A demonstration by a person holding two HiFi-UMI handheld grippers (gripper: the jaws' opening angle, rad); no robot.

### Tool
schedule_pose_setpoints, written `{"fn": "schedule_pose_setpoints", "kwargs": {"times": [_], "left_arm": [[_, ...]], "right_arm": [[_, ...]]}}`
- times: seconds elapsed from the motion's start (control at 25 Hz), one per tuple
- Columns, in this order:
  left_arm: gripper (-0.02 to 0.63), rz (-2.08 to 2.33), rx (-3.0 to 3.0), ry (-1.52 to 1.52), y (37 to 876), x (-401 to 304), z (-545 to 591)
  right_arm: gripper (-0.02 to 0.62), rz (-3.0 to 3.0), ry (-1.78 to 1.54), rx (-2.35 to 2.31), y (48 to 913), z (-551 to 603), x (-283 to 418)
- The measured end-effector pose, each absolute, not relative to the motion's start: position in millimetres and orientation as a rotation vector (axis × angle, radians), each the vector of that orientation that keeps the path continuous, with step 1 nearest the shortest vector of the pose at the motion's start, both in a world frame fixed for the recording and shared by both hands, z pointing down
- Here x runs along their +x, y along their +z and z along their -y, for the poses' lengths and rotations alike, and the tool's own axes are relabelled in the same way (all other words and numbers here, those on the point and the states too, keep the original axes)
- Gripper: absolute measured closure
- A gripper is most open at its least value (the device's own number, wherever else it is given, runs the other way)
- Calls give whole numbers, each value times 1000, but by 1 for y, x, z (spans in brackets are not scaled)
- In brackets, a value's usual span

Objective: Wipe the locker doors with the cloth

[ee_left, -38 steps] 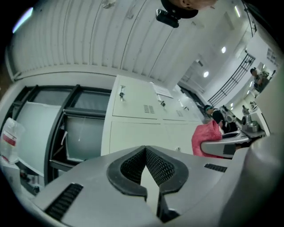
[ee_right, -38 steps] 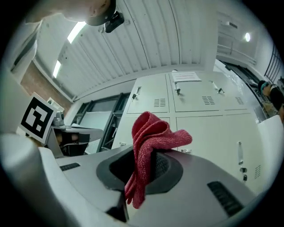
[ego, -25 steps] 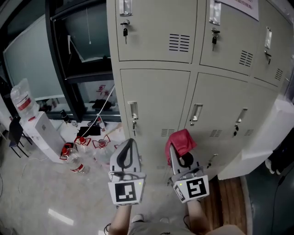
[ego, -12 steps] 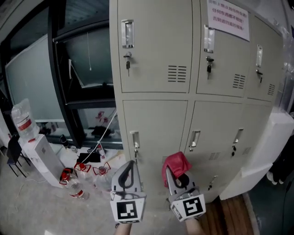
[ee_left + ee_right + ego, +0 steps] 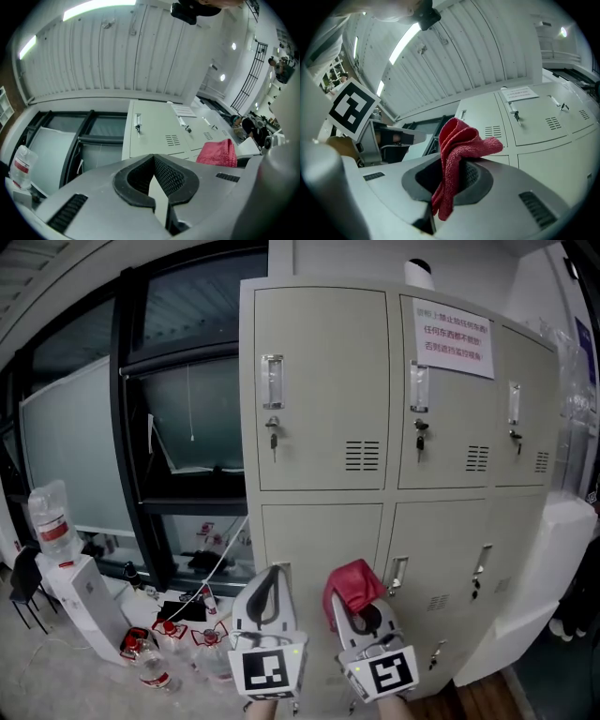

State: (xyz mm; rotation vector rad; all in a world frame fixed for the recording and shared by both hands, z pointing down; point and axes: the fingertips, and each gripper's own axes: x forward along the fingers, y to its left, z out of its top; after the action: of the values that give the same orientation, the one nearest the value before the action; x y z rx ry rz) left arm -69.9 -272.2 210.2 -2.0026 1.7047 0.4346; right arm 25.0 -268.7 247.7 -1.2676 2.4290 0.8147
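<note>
Cool, even light comes from ceiling strip lamps (image 5: pixel 93 7), which glare white in both gripper views, whose corners go black. Fisheye distortion bows the lockers (image 5: pixel 375 427).

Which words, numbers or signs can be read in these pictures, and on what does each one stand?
Paper notice on an upper locker door: three lines of red Chinese characters, too small to read reliably.
Label on the water bottle: red print, too blurred to read.
Square markers on the left gripper and the right gripper holding the red cloth: black-and-white patterns, no words.
No other text is readable.
</note>
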Motion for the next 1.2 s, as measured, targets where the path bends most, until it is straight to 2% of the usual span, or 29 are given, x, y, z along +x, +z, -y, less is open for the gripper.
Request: {"fn": "schedule_pose_setpoints", "kwargs": {"times": [0.32,0.52,0.84,1.2], "left_arm": [[591,-1613,-1927,347,166,-71,288],[591,-1567,-1886,386,115,-74,303],[591,-1519,-1880,475,32,-83,324],[591,-1514,-1883,478,-21,-100,340]], "right_arm": [[569,-2416,867,-1186,167,283,23],[569,-2493,984,-1048,58,292,9],[569,-2561,960,-973,-114,326,-36],[569,-2664,913,-1078,-191,368,-99]]}}
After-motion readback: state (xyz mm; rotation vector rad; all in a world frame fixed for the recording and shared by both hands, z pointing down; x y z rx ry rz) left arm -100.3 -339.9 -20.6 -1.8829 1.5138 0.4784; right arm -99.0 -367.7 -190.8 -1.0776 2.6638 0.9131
